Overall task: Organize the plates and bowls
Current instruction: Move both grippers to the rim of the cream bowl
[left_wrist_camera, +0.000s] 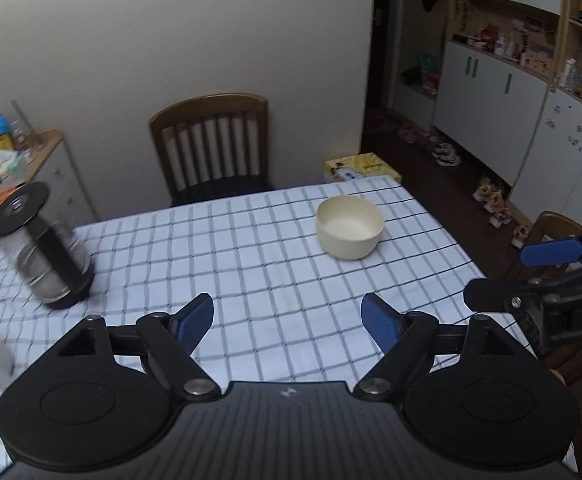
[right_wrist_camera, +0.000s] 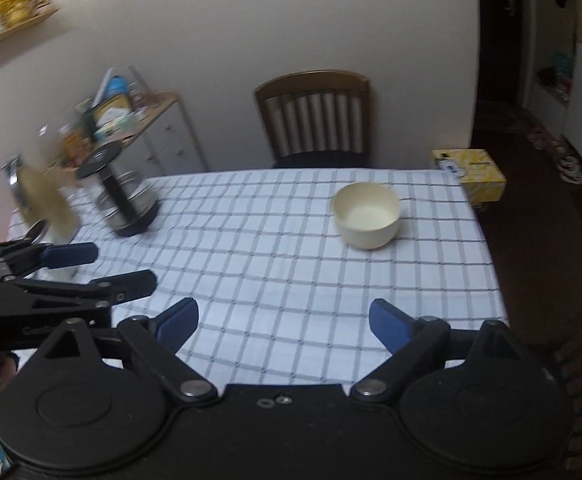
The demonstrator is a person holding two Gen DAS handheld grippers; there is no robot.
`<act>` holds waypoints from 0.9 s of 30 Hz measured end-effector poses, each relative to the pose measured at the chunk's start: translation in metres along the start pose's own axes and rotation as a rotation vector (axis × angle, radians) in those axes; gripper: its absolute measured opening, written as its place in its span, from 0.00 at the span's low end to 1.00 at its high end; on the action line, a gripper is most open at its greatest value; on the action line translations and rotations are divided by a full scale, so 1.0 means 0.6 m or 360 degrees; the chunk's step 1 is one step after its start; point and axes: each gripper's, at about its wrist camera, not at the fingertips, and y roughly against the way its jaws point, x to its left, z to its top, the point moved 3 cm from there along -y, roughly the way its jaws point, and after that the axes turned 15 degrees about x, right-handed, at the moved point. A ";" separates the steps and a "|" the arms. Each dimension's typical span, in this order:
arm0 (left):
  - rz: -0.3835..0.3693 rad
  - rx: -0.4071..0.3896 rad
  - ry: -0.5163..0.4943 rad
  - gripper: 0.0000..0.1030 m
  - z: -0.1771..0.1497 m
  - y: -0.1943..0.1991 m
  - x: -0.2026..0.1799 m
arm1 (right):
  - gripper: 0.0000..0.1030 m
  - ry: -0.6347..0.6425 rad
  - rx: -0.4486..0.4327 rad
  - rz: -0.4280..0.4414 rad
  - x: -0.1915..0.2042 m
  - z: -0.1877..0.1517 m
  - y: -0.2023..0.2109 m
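A cream bowl (left_wrist_camera: 349,226) stands upright and empty on the checked tablecloth (left_wrist_camera: 251,264) toward the far right of the table; it also shows in the right wrist view (right_wrist_camera: 367,214). My left gripper (left_wrist_camera: 287,322) is open and empty above the near middle of the table, well short of the bowl. My right gripper (right_wrist_camera: 283,322) is open and empty, also short of the bowl. The right gripper shows at the right edge of the left wrist view (left_wrist_camera: 531,272), and the left gripper at the left edge of the right wrist view (right_wrist_camera: 91,268). No plates are in view.
A glass French press (left_wrist_camera: 43,248) with a black lid stands at the table's left side, with blurred pale objects (right_wrist_camera: 47,200) next to it. A wooden chair (left_wrist_camera: 211,148) stands at the far edge. A yellow tissue box (right_wrist_camera: 475,172) sits beyond the far right corner. A cluttered shelf (left_wrist_camera: 11,152) is at left.
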 end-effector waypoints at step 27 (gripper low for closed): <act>-0.0196 0.0228 0.0159 0.90 0.261 -0.342 0.006 | 0.85 -0.0253 0.0152 -0.0359 -0.171 0.193 -0.243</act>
